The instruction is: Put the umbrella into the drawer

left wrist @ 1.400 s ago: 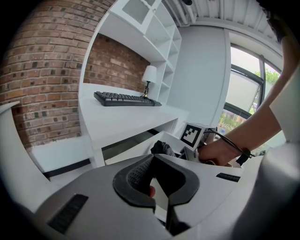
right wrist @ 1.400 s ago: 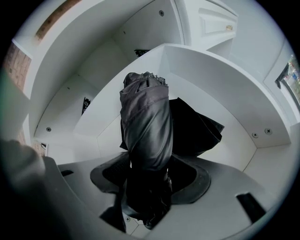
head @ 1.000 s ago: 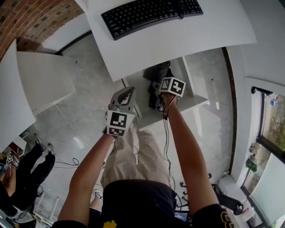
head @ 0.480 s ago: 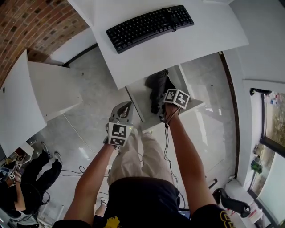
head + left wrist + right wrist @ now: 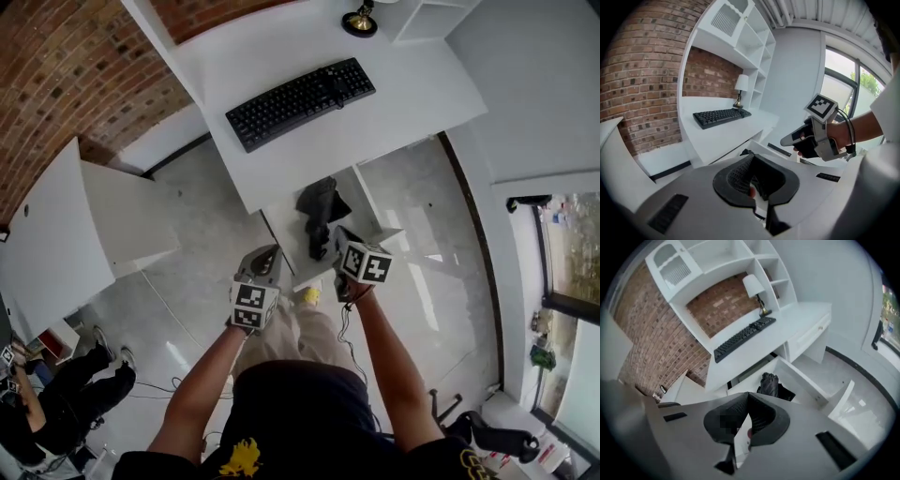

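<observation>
Since the folded black umbrella (image 5: 319,214) already lies on the floor of the open drawer (image 5: 370,202), I have nothing to carry. My right gripper (image 5: 747,394) has its jaws pressed together with nothing between them. Over those shut jaws I look down at the umbrella, a dark bundle in the drawer, well apart from my claw. It lies lengthwise along the drawer, its far end close under the edge of the white desk (image 5: 375,103). I judge that lie to be what lets it sit between the side walls without jutting over the rim.

The drawer stands pulled well out from under the desk, which is why the umbrella can be seen and reached from above at all.

My left gripper (image 5: 753,157) is closed on nothing too, its pads meeting at the tip. It points across the desk toward the black keyboard (image 5: 719,116) and the small lamp (image 5: 740,89) rather than into the drawer. I take that to mean it has no part in the holding here.

Both claws hang above the drawer's front, one to each side of my legs, touching neither drawer nor umbrella. To my eye the placing is done, and only pushing the drawer shut could remain, if that is wanted.
</observation>
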A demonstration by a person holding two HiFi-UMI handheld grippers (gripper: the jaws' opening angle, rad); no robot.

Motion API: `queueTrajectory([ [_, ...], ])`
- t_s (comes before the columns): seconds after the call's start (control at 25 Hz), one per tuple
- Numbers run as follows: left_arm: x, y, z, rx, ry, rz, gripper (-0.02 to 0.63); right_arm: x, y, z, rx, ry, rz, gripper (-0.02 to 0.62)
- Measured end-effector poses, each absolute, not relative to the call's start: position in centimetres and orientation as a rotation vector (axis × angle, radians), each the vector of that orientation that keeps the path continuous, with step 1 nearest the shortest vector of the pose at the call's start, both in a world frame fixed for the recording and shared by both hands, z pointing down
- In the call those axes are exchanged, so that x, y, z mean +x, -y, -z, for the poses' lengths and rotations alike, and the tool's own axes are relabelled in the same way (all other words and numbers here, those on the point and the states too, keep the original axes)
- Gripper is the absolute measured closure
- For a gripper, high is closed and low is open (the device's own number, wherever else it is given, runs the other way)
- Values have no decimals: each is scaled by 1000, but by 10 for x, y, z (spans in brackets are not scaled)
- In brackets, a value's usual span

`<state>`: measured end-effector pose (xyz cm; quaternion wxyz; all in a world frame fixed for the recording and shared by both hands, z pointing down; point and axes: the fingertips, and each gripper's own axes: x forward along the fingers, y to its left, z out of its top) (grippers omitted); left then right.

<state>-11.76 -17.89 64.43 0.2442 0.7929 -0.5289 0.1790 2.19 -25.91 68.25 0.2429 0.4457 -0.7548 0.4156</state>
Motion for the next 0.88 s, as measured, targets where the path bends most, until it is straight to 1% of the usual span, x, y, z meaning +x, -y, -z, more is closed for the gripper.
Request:
queueTrajectory([
  [0.24,-109,163,-584,2263,1434,-490,589,38,233,-595,1241,2225,-882,595],
  [0.52,-108,166,-527,2303,1484,-426,589,70,213,-523,1362,2286,-777,595],
  [0.88,-101,176,-450,2459,1531,-355,590,99,203,-439,1510,2398,-566,595],
])
